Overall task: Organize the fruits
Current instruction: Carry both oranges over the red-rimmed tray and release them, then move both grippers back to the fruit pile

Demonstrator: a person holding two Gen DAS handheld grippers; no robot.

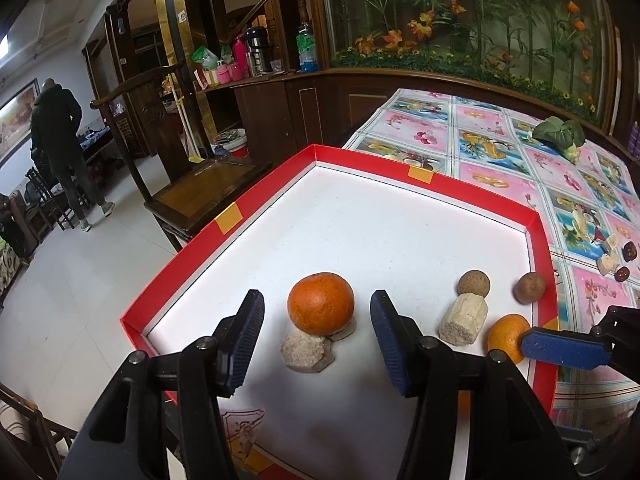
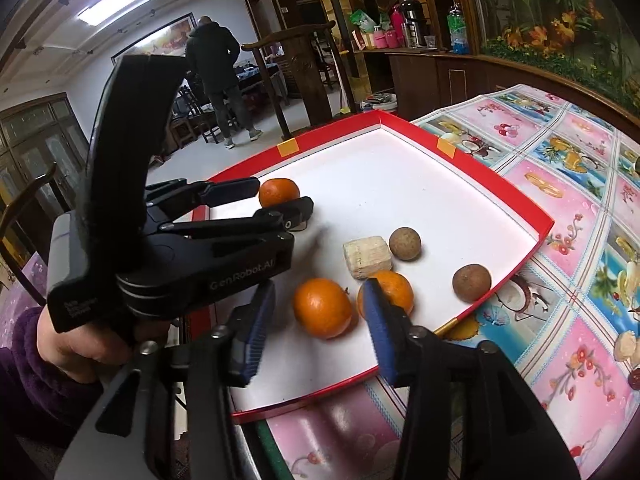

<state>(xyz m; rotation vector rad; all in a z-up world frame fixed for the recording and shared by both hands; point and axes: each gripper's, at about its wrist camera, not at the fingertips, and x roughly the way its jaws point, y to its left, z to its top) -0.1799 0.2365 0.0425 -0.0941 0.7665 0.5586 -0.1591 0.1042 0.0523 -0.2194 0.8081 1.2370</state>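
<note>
- Resting in the red-rimmed white cardboard tray [image 1: 400, 216], a round orange tangerine [image 1: 321, 303] lies between the left gripper [image 1: 318, 340] fingers, apart, untouched.
- Right gripper [image 2: 320, 334] fingers apart around another orange tangerine [image 2: 322, 307].

My view takes in a worktop [image 1: 496, 136] under a pink and blue fruit-print cloth. A leafy green vegetable [image 1: 560, 134] lies on its far side. Past the worktop's edge I see a dark wooden chair [image 1: 192, 184], with a white bucket [image 1: 236, 142] on the floor behind it. A wooden counter [image 1: 260, 84] carries a black thermos [image 1: 256, 50], pink containers [image 1: 230, 72] and a plastic bottle [image 1: 307, 48]. A person in a dark jacket [image 1: 60, 136] stands across the room, facing away.
</note>
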